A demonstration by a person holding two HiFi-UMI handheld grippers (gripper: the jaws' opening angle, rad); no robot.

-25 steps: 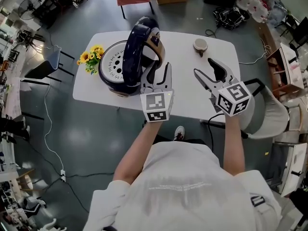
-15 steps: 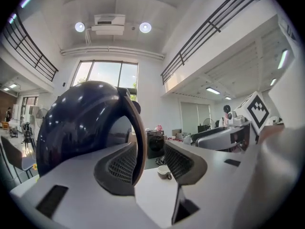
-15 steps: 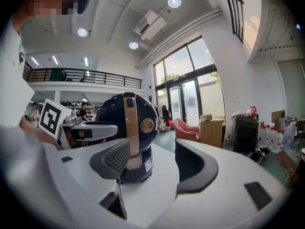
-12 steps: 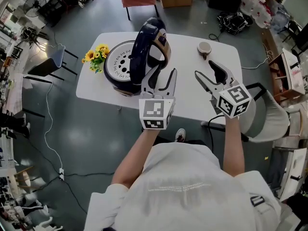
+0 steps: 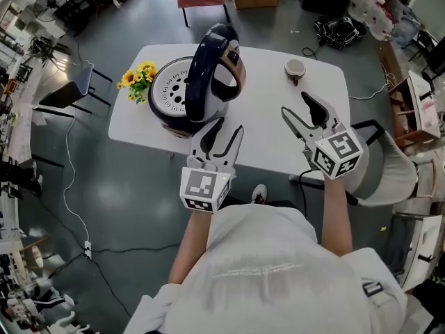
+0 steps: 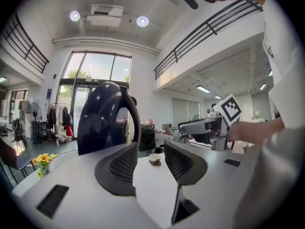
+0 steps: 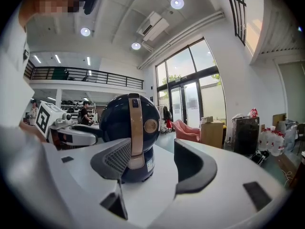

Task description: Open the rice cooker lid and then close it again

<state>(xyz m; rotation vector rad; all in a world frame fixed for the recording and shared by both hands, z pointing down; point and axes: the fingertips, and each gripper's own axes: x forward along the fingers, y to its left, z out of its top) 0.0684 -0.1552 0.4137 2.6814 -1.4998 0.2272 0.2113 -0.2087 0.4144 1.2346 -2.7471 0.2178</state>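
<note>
The dark blue rice cooker (image 5: 182,113) stands on the left half of the white table (image 5: 268,82). Its domed lid (image 5: 212,65) with a gold strip is raised upright, and a white perforated disc (image 5: 169,92) shows to its left. My left gripper (image 5: 229,125) hangs open just in front of the cooker, apart from it, with nothing between its fingers. In the left gripper view the lid (image 6: 102,123) rises ahead on the left. My right gripper (image 5: 295,104) is open over the table's right side. In the right gripper view the cooker (image 7: 131,128) fills the middle, beyond the left gripper (image 7: 71,132).
A small cup (image 5: 295,68) sits at the table's far right, also visible in the left gripper view as the cup (image 6: 154,160). Yellow flowers (image 5: 137,82) stand at the table's left edge beside the cooker. A grey chair (image 5: 389,165) is at the right of the table.
My left gripper has drawn back from the cooker toward the person and its jaws stand wider. The lid stays upright. The right gripper has kept still.
</note>
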